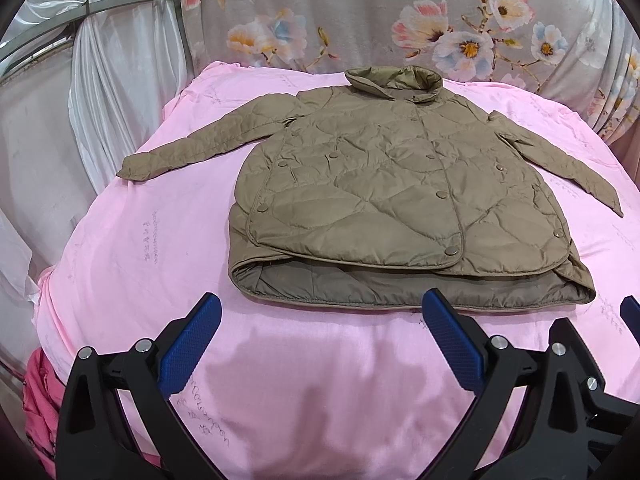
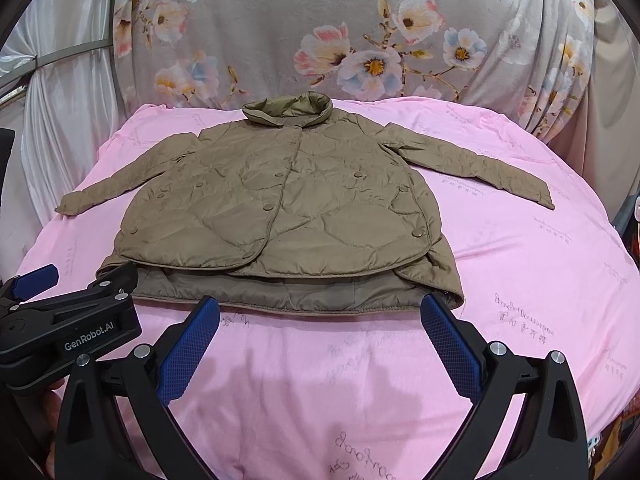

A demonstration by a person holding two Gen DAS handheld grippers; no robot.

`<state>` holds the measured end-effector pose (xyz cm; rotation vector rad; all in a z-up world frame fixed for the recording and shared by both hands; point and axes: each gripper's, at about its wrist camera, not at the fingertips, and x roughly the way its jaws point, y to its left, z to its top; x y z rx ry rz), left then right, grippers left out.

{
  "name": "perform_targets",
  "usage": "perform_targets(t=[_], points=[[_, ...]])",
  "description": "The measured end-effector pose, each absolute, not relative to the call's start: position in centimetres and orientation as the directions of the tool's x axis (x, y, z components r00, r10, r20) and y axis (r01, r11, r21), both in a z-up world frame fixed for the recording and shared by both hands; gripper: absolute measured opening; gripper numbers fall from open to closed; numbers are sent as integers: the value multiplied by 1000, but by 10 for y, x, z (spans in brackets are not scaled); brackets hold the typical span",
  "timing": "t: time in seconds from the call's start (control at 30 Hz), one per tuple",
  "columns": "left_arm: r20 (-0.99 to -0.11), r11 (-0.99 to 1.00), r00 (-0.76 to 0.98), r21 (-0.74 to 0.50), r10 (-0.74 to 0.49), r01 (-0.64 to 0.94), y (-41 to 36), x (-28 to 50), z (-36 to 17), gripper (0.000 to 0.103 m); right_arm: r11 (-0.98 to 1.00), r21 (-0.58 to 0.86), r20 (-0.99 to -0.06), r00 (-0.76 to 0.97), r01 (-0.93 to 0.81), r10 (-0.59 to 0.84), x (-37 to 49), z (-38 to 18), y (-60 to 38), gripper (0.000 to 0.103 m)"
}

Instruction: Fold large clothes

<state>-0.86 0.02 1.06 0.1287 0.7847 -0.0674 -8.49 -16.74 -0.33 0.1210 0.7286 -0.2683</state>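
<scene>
- Left tongs (image 1: pixel 320 312) at the bottom of the left wrist view: spread wide, blue pads (image 1: pixel 188 344) apart, nothing between them, hovering over bare pink sheet (image 1: pixel 120 240) just short of the jacket's hem.
- Right tongs (image 2: pixel 320 312) at the bottom of the right wrist view: likewise spread wide and empty, blue pads (image 2: pixel 452 344) apart, the tips close to the hem; touching or not, could not tell.
- Seen also at the lower left of the right wrist view: the black body of the left tongs with white "GenRobot.AI" lettering, near the jacket's lower left corner.
- Seen also at the lower right edge of the left wrist view: part of the right tongs' black frame and a sliver of blue pad.
- Olive-brown quilted jacket (image 1: pixel 380 184) in the middle of both views, laid flat and front side up on the pink sheet, snaps closed, stand-up collar (image 1: pixel 394 80) toward the top of the frame.
- Both sleeves stretched outward and down: one toward the left (image 1: pixel 180 156), the other toward the right (image 1: pixel 560 164).
- Front panel ended above the back hem, leaving a strip of darker lining (image 1: pixel 400 284) showing along the bottom edge.
- Grey floral fabric (image 2: pixel 360 40) draped across the top of the frame behind the sheet.
- White curtain (image 1: pixel 104 80) at the upper left.
- Bundle of darker pink cloth (image 1: pixel 38 392) at the lower left edge of the left wrist view.
</scene>
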Motion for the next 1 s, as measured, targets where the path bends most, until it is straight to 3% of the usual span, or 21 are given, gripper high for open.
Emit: perform_targets(t=[1.0], points=[[-708, 990, 706, 86, -16, 108, 2, -12, 11, 98, 958, 26, -674, 713, 285, -194, -88, -9, -165, 98]])
